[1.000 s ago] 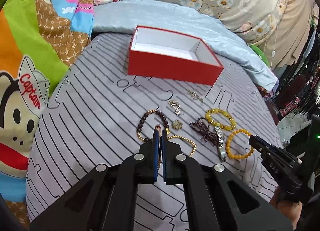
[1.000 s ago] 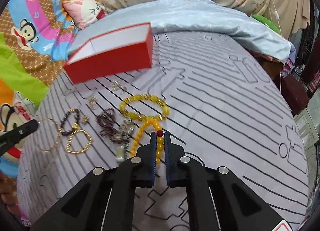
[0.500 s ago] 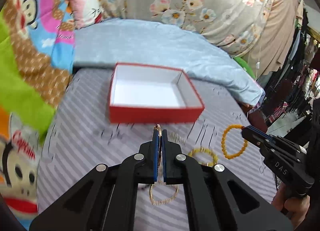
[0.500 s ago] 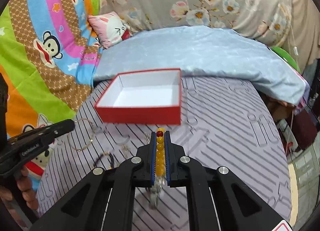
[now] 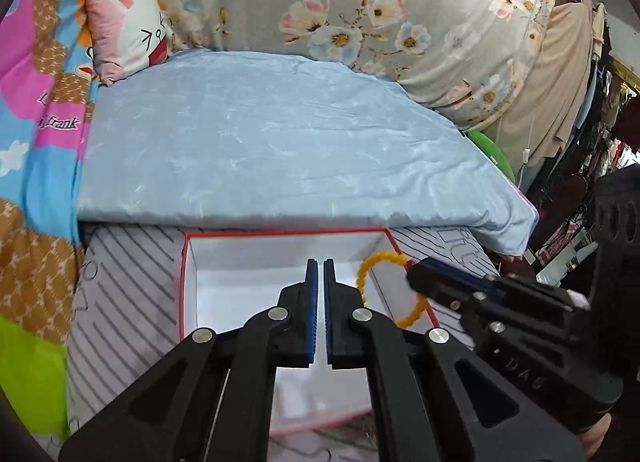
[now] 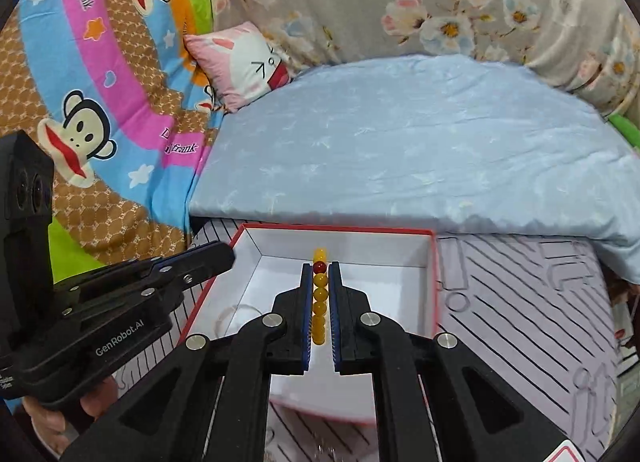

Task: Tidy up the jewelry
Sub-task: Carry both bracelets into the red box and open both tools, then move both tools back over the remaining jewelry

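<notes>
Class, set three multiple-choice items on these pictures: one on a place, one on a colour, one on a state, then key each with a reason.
1. The right gripper is above:
A. the red box
B. the blue sheet
C. the pink pillow

2. The bead bracelet is mostly:
A. green
B. yellow
C. black

3. The right gripper is:
A. wide open, empty
B. shut on the bracelet
C. out of view

Key:
1 A, the box's white floor shows past its tips.
2 B, amber-yellow beads, one red.
3 B, beads sit between its pads.

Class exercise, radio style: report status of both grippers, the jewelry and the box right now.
Right gripper shut on yellow bead bracelet, over red box. Left gripper shut, over box; thin bangle hangs below it. Nothing in the way.
</notes>
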The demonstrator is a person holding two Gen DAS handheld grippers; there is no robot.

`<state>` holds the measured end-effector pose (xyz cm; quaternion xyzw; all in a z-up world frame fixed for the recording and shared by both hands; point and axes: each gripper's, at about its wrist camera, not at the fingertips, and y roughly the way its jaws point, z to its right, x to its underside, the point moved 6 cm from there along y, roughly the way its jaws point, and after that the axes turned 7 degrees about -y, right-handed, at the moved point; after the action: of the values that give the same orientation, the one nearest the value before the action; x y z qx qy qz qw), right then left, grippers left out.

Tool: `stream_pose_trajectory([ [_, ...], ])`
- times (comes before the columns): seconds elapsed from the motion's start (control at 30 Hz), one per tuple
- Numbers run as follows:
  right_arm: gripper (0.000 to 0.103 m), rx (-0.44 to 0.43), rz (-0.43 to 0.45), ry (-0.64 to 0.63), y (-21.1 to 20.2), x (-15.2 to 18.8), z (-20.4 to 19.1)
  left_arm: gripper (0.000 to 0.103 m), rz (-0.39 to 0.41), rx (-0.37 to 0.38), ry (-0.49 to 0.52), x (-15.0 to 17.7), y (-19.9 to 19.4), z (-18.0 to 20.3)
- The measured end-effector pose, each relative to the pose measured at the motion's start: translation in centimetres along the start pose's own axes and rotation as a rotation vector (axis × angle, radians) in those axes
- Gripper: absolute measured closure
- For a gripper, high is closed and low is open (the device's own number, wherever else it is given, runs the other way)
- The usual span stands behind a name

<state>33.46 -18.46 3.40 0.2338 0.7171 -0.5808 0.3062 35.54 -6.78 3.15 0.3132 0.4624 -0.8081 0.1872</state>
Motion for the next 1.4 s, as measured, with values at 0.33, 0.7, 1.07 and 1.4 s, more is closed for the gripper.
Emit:
stream_pose_trajectory([
  [0.33, 0.096, 0.083, -0.149, -0.001, 8.3, 0.9, 3.3, 0.100, -0.054, -0.153, 0.027, 0.4, 4.9, -4.6],
  [0.7, 0.063, 0.237, -0.060, -0.050, 3.1, 2.1, 4.1, 0.047, 0.023, -0.344, 0.009, 1.8, 0.5, -7.8],
  [1.07, 0.055, 0.240, -0.027, 0.000, -5.4, 8.9, 2.8, 0.038, 0.041, -0.406, 0.011, 7.1, -5.2, -6.1],
  [1.4, 0.055, 0.237, -0.070, 0.031, -9.4, 16.1, 1.7, 0.038, -0.018, -0.382, -0.015, 13.7, -7.6, -4.4],
])
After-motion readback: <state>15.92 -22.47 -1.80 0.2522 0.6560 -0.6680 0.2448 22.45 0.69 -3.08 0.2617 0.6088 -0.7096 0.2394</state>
